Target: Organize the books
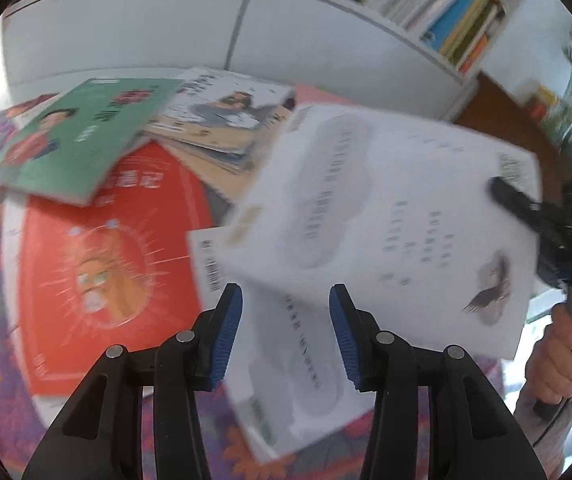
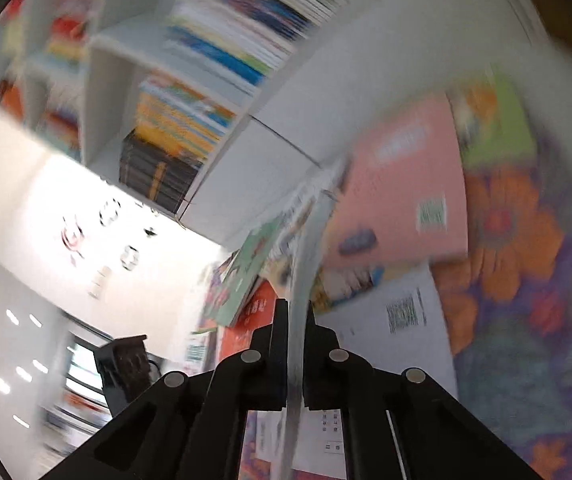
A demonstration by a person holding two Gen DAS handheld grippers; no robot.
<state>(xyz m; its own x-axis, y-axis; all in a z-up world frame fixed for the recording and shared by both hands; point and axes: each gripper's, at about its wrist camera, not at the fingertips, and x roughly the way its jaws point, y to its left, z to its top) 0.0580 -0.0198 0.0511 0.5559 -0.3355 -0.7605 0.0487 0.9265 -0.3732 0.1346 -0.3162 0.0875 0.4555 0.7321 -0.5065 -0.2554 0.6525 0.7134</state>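
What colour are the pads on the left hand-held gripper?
Blue pads, seen best in the left wrist view.

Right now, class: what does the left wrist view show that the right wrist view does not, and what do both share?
Left wrist only: the white book's whole cover, the right gripper clamping its edge, and the empty left gripper. Right wrist only: that book edge-on, a pink book, and black books on a shelf. Both: the red book and green book.

The left wrist camera is looking steeply down past the left gripper (image 1: 286, 328) onto scattered books, close above the floral-covered bench (image 1: 2, 396), with the white bookshelf (image 1: 326, 40) behind. The right wrist camera is sitting rolled sideways, facing that bookshelf (image 2: 174, 120) along the right gripper (image 2: 297, 312). Both views are sharing the white book (image 1: 386, 220), the red book (image 1: 98, 272) and the bench.
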